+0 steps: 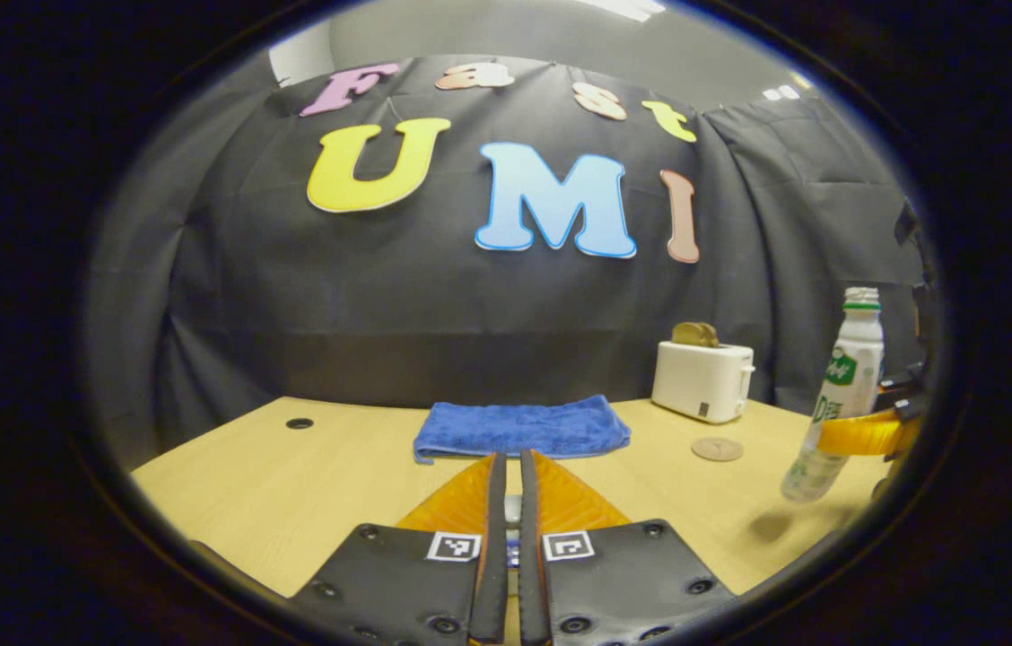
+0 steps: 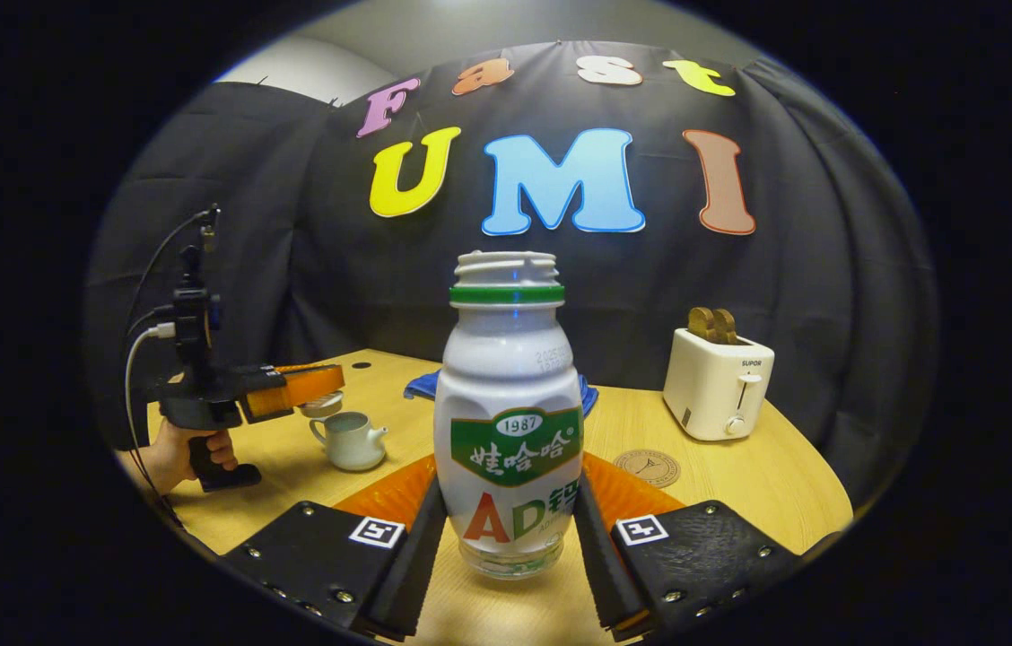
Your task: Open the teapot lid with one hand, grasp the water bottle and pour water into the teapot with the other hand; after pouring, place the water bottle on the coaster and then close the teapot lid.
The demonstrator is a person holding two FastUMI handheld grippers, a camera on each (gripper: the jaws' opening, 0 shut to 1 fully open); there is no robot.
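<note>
Here, in the right gripper view, the right gripper has its jaws pinching the uncapped water bottle upright, above the counter. At nine o'clock the left gripper holds the lid just above the open teapot, jaws pressed on it. The coaster lies at four o'clock, near the toaster; a blue towel lies behind.
</note>
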